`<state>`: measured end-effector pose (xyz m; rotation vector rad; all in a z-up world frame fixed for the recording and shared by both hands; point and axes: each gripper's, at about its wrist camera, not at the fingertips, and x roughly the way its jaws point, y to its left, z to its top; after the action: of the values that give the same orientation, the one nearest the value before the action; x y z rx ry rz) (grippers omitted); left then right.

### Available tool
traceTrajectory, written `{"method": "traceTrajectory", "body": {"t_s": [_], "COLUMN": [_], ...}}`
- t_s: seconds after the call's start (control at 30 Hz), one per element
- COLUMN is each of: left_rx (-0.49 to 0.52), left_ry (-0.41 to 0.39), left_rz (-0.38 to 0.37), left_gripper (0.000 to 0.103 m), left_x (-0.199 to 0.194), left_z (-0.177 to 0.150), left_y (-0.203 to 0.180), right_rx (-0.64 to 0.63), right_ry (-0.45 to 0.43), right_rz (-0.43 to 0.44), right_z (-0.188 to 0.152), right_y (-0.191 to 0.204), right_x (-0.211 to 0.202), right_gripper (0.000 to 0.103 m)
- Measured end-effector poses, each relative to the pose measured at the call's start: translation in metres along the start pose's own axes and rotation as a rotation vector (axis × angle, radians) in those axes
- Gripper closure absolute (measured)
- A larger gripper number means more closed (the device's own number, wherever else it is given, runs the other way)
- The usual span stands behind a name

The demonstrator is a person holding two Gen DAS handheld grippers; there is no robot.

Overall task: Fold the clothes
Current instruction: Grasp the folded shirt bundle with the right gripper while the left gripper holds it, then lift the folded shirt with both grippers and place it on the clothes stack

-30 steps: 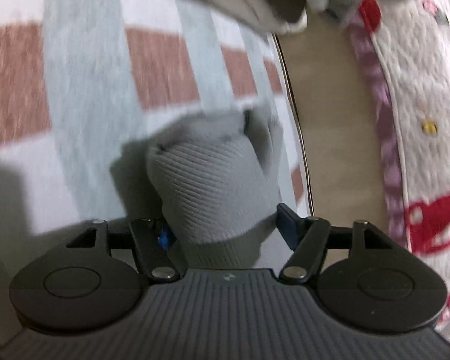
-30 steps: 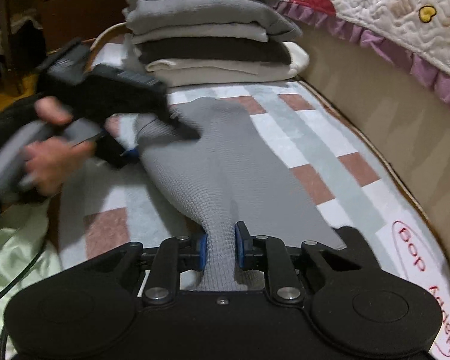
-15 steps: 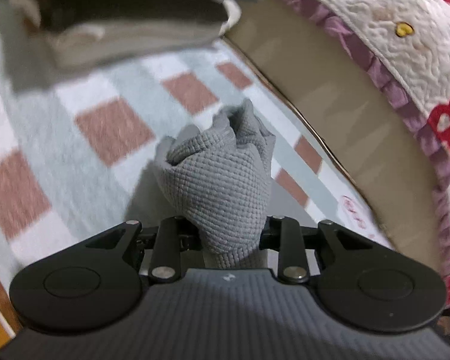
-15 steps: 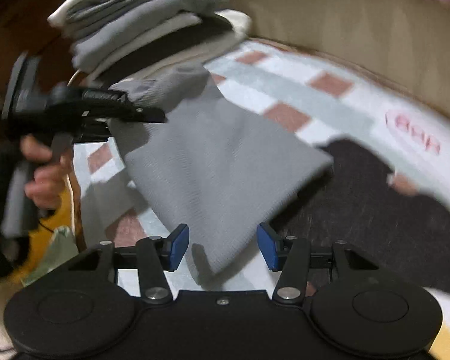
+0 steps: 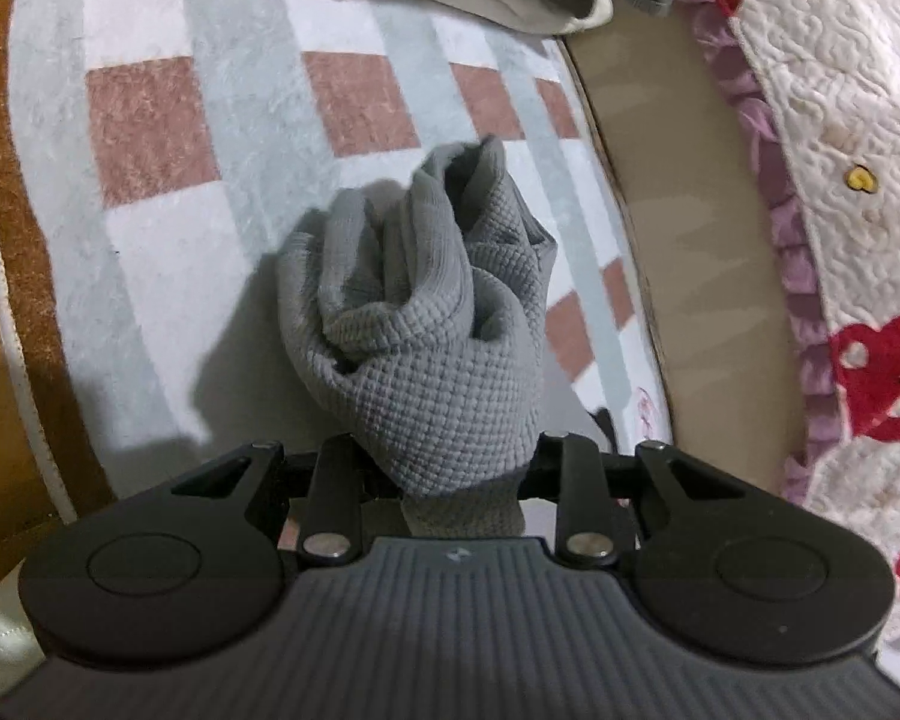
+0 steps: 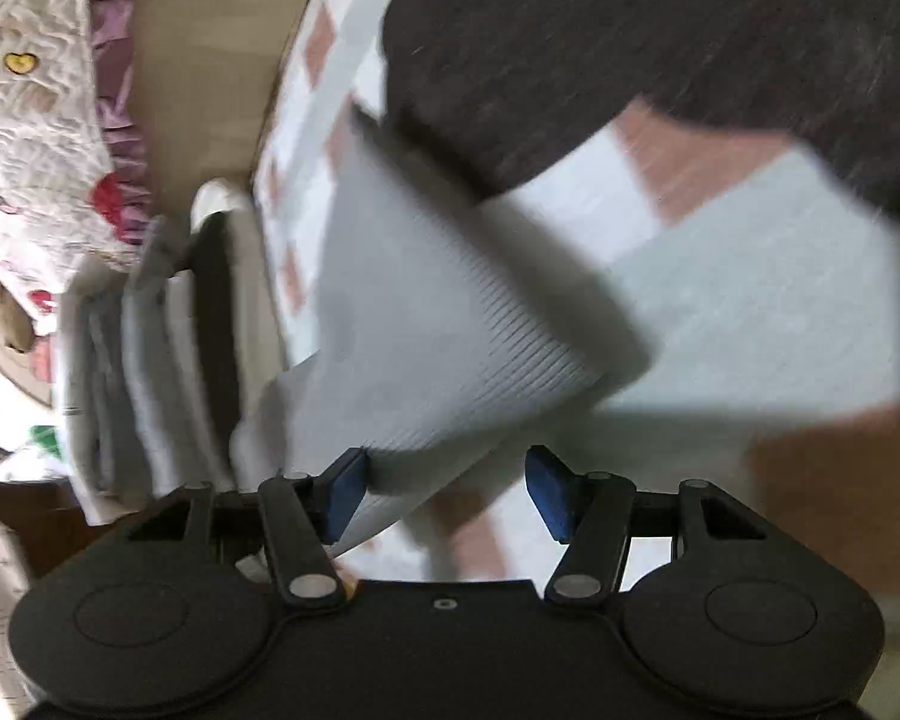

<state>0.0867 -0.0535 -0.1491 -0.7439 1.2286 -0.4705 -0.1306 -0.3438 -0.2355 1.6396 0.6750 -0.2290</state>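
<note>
Left hand-held gripper clamped on a bunched wad of the grey garment, held just above the checked mat. Right hand-held gripper spread wide, gripping nothing; view tilted and motion-blurred. Flat grey panel, probably the same garment, spread on the mat straight ahead of the right jaws, one edge just beside the left blue pad.

Further off, a stack of folded clothes at the mat's far end, so most pieces look done. Judged mid-fold on this one: body flat, one end gathered up, not yet laid over or squared, and not yet on the stack. Dark cloth beyond the grey panel, whether folded or waiting cannot be told.

Room: bare mat to the left of the wad out to the brown border; on the right, a beige bed side under a quilt close along the mat edge, little slack there. Safer swinging toward the open side.
</note>
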Motion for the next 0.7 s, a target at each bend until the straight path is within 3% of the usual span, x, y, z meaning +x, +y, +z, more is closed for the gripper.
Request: {"method": "traceTrajectory", "body": {"t_s": [0.07, 0.27, 0.33, 0.37, 0.47, 0.6, 0.7], "left_rx": [0.007, -0.17, -0.181, -0.182, -0.191, -0.282, -0.362], "left_ry": [0.002, 0.037, 0.034, 0.032, 0.028, 0.019, 0.0], "left_rz": [-0.003, -0.041, -0.041, -0.038, -0.022, 0.026, 0.025], "left_gripper": [0.076, 0.076, 0.076, 0.076, 0.075, 0.065, 0.063], "left_x": [0.0, 0.013, 0.014, 0.014, 0.015, 0.018, 0.017], "left_z": [0.001, 0.011, 0.011, 0.01, 0.005, -0.008, -0.014], "left_y": [0.002, 0.04, 0.045, 0.045, 0.046, 0.057, 0.067], "right_rx": [0.03, -0.02, -0.059, -0.085, -0.159, -0.297, -0.286], "right_ry": [-0.019, -0.095, -0.098, -0.09, -0.093, -0.109, -0.129], "right_rz": [-0.005, -0.007, -0.027, -0.045, -0.065, -0.095, -0.093], "right_z": [0.001, 0.016, 0.015, 0.015, 0.021, 0.028, 0.033], "right_y": [-0.002, 0.018, 0.025, 0.027, 0.04, 0.051, 0.034], "right_x": [0.003, 0.022, 0.025, 0.025, 0.02, 0.011, 0.004], "right_gripper": [0.037, 0.036, 0.05, 0.07, 0.078, 0.078, 0.063]}}
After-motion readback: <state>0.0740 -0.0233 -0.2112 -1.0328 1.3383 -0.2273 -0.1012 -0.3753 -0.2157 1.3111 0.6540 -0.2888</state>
